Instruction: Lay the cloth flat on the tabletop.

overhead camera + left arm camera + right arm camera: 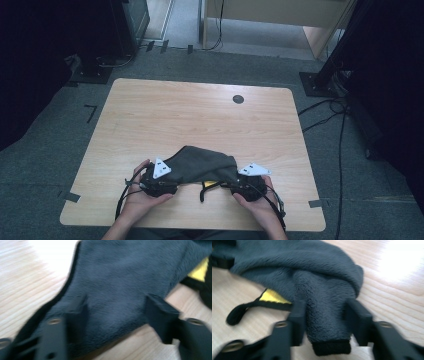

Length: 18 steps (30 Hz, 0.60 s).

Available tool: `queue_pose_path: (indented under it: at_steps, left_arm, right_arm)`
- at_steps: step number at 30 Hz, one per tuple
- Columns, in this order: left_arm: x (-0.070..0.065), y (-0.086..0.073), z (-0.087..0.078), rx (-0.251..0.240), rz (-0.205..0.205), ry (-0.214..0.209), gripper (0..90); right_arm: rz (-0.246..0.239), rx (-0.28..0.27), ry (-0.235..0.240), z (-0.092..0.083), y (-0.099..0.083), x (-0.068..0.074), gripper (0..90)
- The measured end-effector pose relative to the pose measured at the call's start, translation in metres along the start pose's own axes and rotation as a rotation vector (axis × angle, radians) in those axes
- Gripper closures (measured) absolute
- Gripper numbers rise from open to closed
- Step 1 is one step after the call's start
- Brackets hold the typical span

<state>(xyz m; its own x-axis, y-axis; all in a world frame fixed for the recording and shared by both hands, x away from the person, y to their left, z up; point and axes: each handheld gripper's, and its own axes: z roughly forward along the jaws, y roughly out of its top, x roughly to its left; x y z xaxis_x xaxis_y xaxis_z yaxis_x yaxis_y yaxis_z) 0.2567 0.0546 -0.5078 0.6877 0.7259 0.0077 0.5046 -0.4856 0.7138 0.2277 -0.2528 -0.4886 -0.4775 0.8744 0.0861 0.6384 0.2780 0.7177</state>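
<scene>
High view: the left gripper (167, 176) and the right gripper (241, 178) sit at the two near ends of a dark grey fleece cloth (202, 164) on the wooden table (200, 120), near its near edge. Left gripper view has its jaws half open astride the cloth's edge (115, 290), pads apart from the pile. Right gripper view has its jaws narrowed around a bunched fold (324, 312); whether they pinch it is unclear. A yellow label (272, 297) and black strap (238, 311) peek out beneath.
</scene>
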Motion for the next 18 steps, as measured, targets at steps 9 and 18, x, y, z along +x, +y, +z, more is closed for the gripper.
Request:
queue_pose_path:
  at_steps: [9, 18]
  left_arm:
    - [0.015, 0.002, -0.02, -0.081, -0.034, -0.06, 88.9]
    - [0.019, 0.028, -0.097, -0.328, -0.026, -0.153, 89.2]
  right_arm:
    - [0.029, -0.137, -0.021, -0.022, 0.009, -0.008, 79.2]
    - [-0.04, -0.364, 0.036, -0.084, 0.038, 0.008, 79.5]
